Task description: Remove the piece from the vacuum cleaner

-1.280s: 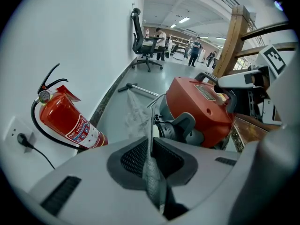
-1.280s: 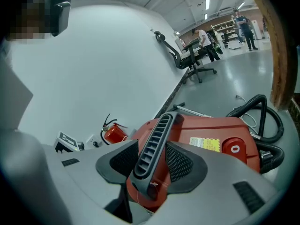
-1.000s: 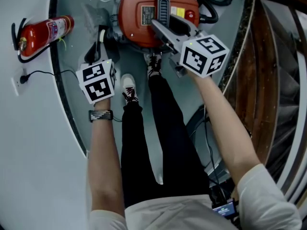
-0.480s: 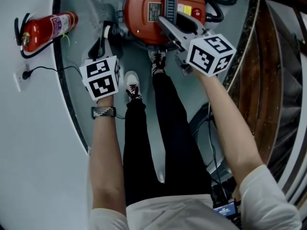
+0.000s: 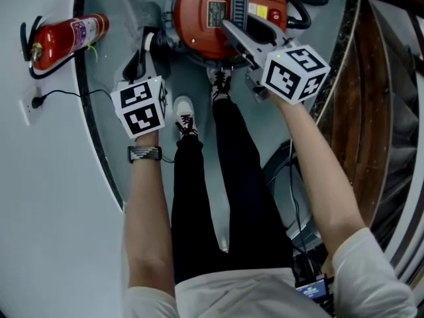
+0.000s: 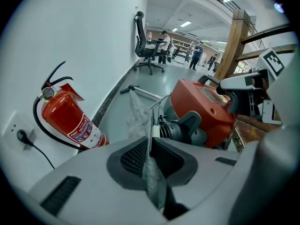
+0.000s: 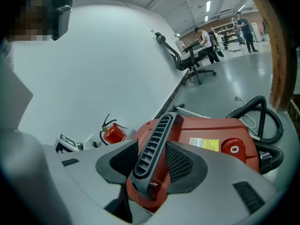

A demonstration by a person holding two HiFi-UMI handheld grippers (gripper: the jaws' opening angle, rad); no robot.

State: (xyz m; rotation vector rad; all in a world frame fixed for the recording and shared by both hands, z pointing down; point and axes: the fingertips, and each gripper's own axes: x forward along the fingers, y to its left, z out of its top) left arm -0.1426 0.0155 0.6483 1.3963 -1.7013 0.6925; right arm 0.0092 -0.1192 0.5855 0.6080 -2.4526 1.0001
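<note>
- Left claw [image 6: 150, 149]: jaws almost together, pinched on a thin, see-through mesh piece [image 6: 138, 114] that sticks up between the pads.
- Just ahead of that claw and a touch to its right sits the grey round port [image 6: 180, 129] on the side of the red vacuum cleaner [image 6: 206, 107]. Whether the piece touches the port, I can't tell.
- Off to the left claw's left, a red fire extinguisher [image 6: 65, 116] leans by the white wall, with a plug in a wall socket [image 6: 19, 136] beyond it.
- Far ahead down the floor, an office chair [image 6: 146, 41].
- Right claw [image 7: 161, 161]: jaws wide, one pad on each side of the dark ribbed handle [image 7: 157, 139] on top of the vacuum cleaner, gripping it.
- Beyond the handle, a yellow label [image 7: 205, 144] and a round red button [image 7: 233, 149] on the lid.
- To the right claw's right, a black hose [image 7: 262, 121] loops on the floor.
</note>
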